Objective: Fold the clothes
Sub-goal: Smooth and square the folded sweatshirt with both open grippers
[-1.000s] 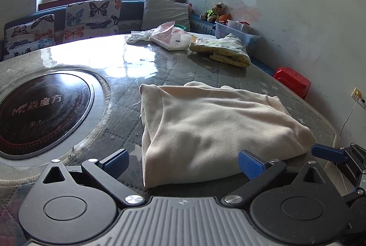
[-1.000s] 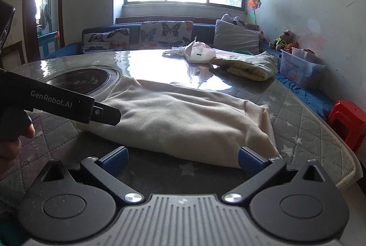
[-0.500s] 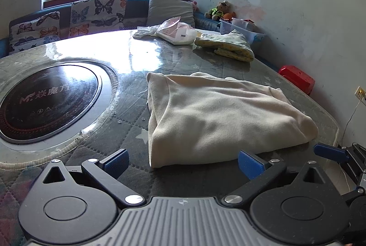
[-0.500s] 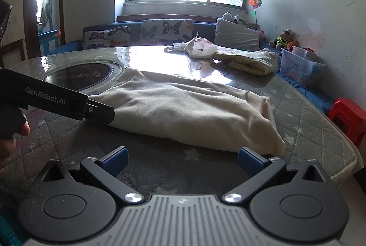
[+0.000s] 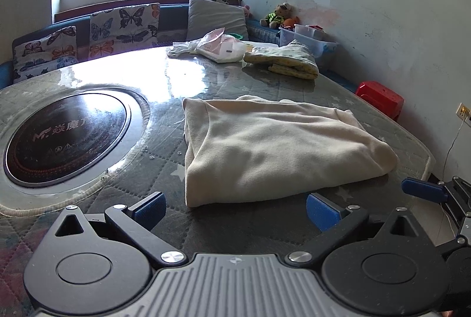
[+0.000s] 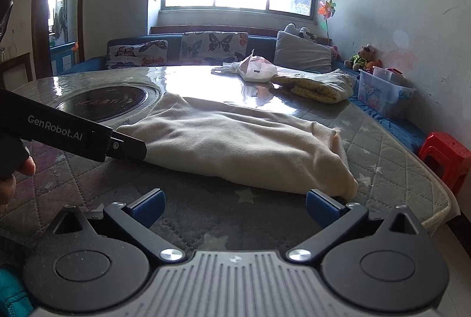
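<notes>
A cream garment [image 5: 273, 146] lies folded into a flat rectangle on the quilted table; it also shows in the right wrist view [image 6: 235, 146]. My left gripper [image 5: 235, 209] is open and empty, a little in front of the garment's near edge. My right gripper [image 6: 234, 208] is open and empty, just in front of the garment's near right corner. The left gripper's body [image 6: 73, 134] reaches in from the left in the right wrist view. The right gripper's blue fingertips [image 5: 421, 190] show at the right edge of the left wrist view.
A round black cooktop [image 5: 64, 134] is set into the table at the left. A folded yellow-green cloth [image 5: 282, 62] and a white plastic bag [image 5: 220, 47] lie at the far side. A red stool [image 5: 379, 100] and a plastic bin [image 6: 382, 90] stand to the right.
Both grippers have drawn back toward the near table edge, away from the folded garment. The garment lies still.
</notes>
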Demonstrator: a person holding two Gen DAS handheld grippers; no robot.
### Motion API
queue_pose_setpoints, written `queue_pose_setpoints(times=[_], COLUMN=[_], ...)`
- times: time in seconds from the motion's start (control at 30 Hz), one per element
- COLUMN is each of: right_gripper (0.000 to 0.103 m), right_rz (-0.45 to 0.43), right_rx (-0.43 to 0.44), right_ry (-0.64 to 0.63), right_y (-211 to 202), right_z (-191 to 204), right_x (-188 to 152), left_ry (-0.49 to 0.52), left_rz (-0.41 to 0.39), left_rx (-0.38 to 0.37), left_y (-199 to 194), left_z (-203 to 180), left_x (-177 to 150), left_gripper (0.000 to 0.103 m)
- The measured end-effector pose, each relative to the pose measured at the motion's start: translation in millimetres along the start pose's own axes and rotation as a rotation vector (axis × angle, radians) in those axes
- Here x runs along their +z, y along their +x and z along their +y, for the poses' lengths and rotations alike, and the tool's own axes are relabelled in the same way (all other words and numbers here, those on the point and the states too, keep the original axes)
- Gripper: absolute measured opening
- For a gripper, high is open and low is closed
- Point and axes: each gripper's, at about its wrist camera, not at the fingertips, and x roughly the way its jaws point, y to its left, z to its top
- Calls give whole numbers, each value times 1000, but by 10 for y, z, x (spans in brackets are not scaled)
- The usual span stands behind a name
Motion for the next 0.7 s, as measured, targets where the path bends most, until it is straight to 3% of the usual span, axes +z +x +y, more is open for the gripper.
queue_pose_setpoints(times=[0.7], right_gripper=[103], right_rz=[30], right_rx=[-30], right_ry=[16], right_y=[58], right_z=[-10], right_x=[-22], left_ry=[34], left_rz=[59], left_rx=[48], left_y=[66], left_z=[-73], left_x=[-61], left_gripper=[103])
